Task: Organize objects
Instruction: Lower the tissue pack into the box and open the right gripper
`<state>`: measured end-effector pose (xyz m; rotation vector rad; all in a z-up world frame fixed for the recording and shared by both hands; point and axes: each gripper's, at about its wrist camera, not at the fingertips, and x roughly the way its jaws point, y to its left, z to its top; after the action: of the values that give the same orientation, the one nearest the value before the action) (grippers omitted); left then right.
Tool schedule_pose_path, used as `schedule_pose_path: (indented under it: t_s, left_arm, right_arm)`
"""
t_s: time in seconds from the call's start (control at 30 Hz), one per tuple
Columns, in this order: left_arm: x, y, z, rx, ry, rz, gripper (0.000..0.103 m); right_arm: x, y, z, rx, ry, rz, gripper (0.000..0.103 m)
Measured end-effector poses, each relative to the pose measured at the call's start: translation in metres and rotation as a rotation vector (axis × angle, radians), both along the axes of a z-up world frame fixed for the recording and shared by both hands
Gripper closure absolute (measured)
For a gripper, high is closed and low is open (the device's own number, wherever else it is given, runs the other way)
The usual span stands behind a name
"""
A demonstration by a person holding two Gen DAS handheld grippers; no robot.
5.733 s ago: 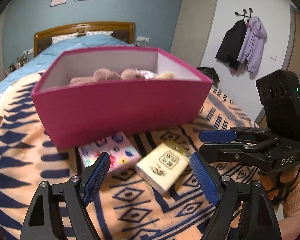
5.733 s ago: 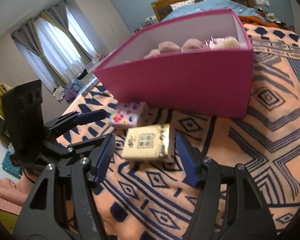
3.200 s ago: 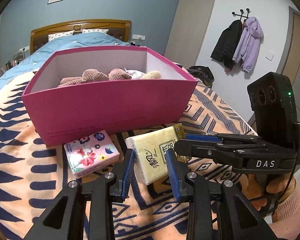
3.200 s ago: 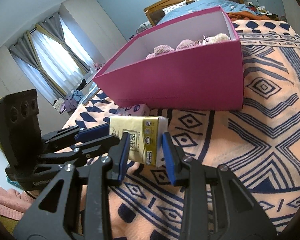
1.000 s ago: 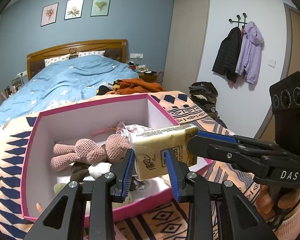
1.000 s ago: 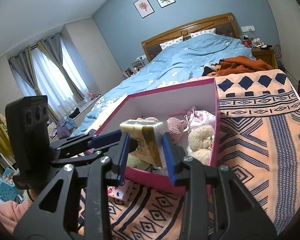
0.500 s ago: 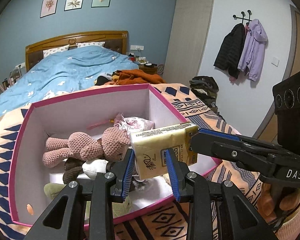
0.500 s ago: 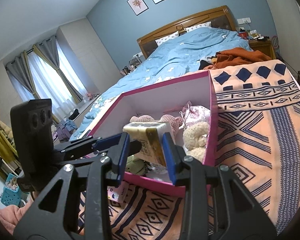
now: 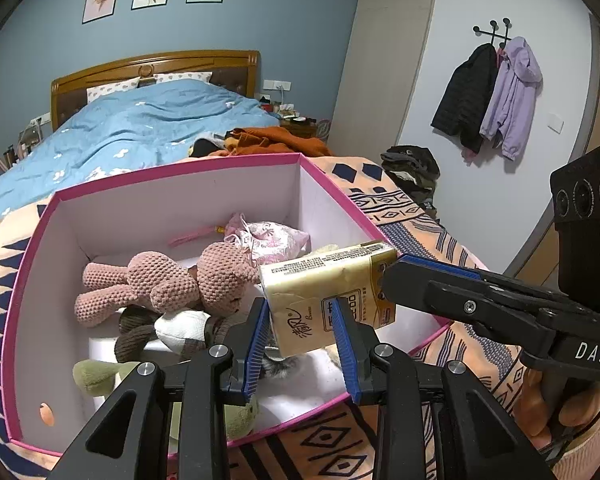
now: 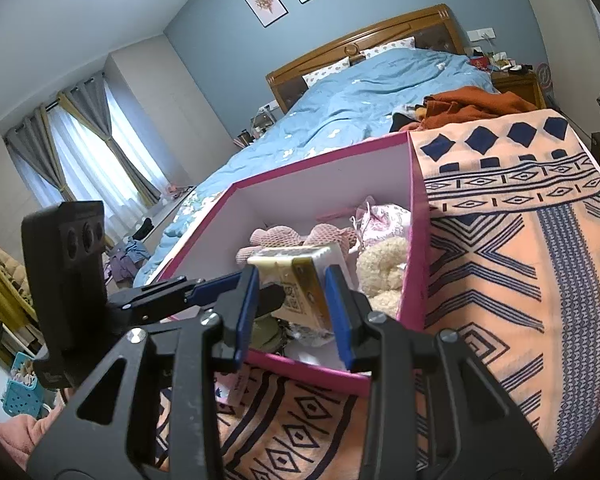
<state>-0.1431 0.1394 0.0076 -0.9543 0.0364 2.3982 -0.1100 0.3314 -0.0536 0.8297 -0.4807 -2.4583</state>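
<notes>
Left wrist: left gripper (image 9: 300, 344) is clamped on the near end of the tissue pack (image 9: 332, 300), pads pinching both faces. The pack hangs over the near-right part of the pink box (image 9: 28, 280), above the floor, clear of the rim. Its long axis runs right, toward the right gripper (image 9: 392, 276), whose tips meet the far end. A knit bunny (image 9: 160, 284) lies just left of the pack, with other plush under it.

Right wrist: right gripper (image 10: 290, 300) pinches the same pack (image 10: 300, 284) from its own end, fingers pressed to both sides. The box (image 10: 416, 240) interior is straight below and ahead; a cream plush (image 10: 380, 272) is just right of the pack.

Judgement: the drop is straight down, with both grippers equally near. The pack's length lies across the box's near side, so it should fit the bare floor patch if both let go together.
</notes>
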Motion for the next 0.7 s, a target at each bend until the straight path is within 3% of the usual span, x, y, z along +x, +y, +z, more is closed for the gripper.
schedule_pose_path:
  t_s: [0.5, 0.7]
  left_arm:
    - [-0.016, 0.006, -0.010, -0.010, -0.047, 0.011, 0.070]
    - [-0.013, -0.003, -0.005, 0.008, -0.020, 0.036, 0.070]
  right_arm:
    - [-0.013, -0.003, -0.009, 0.043, -0.028, -0.035, 0.063]
    - [-0.009, -0.002, -0.007, 0.042, -0.011, -0.042, 0.063]
